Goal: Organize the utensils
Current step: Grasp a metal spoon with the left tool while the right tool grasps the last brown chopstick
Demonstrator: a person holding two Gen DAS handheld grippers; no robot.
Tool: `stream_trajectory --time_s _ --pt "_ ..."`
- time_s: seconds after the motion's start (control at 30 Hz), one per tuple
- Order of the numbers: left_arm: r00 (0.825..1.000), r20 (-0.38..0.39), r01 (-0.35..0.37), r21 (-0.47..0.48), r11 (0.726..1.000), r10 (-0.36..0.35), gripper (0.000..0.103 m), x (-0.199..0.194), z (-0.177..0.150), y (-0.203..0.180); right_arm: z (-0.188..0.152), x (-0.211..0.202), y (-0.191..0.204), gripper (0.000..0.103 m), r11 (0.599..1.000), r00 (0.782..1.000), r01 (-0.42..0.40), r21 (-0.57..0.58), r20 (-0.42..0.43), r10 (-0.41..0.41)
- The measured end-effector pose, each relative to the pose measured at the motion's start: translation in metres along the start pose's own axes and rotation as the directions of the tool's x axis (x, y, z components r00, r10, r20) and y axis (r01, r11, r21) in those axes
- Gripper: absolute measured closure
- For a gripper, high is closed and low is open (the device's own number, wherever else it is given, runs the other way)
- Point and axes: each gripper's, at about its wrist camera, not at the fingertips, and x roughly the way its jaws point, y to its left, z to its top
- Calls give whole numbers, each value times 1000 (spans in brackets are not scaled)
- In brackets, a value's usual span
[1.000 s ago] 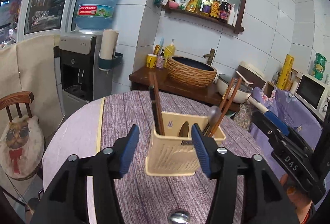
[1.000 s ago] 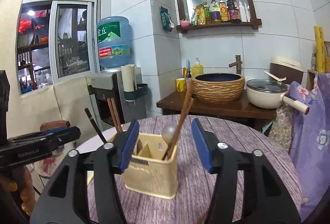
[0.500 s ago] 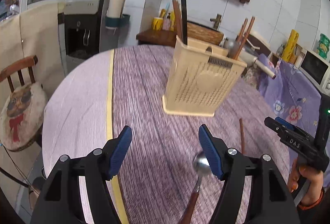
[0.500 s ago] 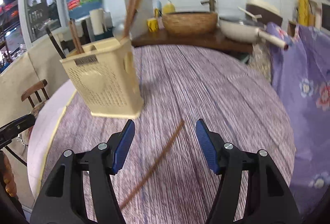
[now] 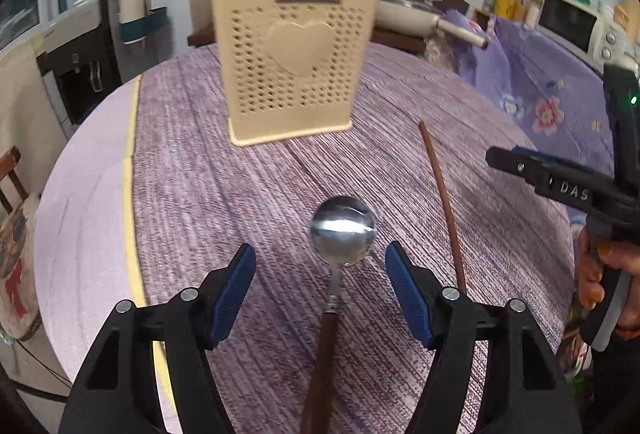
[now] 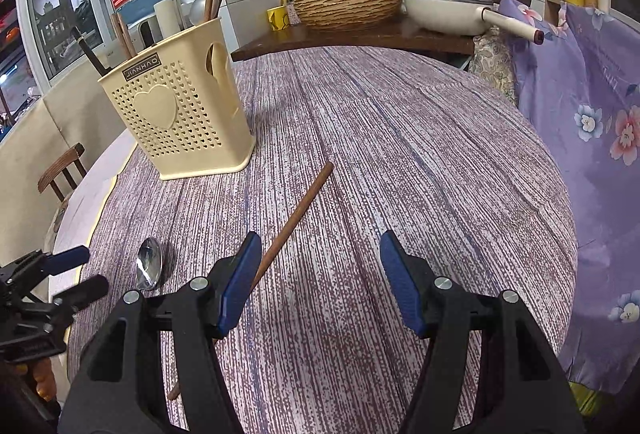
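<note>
**Listener:** While you look at the table, where are the utensils?

**Operator:** I see a metal spoon (image 5: 343,232) with a wooden handle lying flat on the purple woven tablecloth (image 5: 248,194), bowl pointing away from me. It sits between the blue pads of my left gripper (image 5: 320,286), whose jaws are apart and not touching it. Just right of it lies a single brown chopstick (image 5: 442,202). From the right wrist view, that chopstick (image 6: 296,214) runs beside the left pad of my right gripper (image 6: 320,282), jaws open, holding nothing.

**Listener:** What has changed?

**Operator:** A second ago both cameras looked level at the cream utensil holder (image 5: 292,62), framed between the pads. Now both grippers have dropped and tilted down, so the holder stands farther off, upright, with chopsticks and a spoon in it. My left jaws have widened; the right ones are unchanged.
</note>
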Motion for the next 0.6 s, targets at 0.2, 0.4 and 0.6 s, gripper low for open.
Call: stream_trajectory --time_s 0.2,0.4,0.6 --pt "998 -61 -14 44 999 17 36 24 4 -15 -2 -6 -3 41 1000 1000 -3 9 0 3" --pt "996 -84 -33 62 998 38 40 41 9 -22 -2 -4 -5 41 1000 1000 -4 10 -14 4" --pt "994 -96 -46 56 997 51 56 48 15 -24 -1 3 -6 41 1000 1000 2 7 -28 -2"
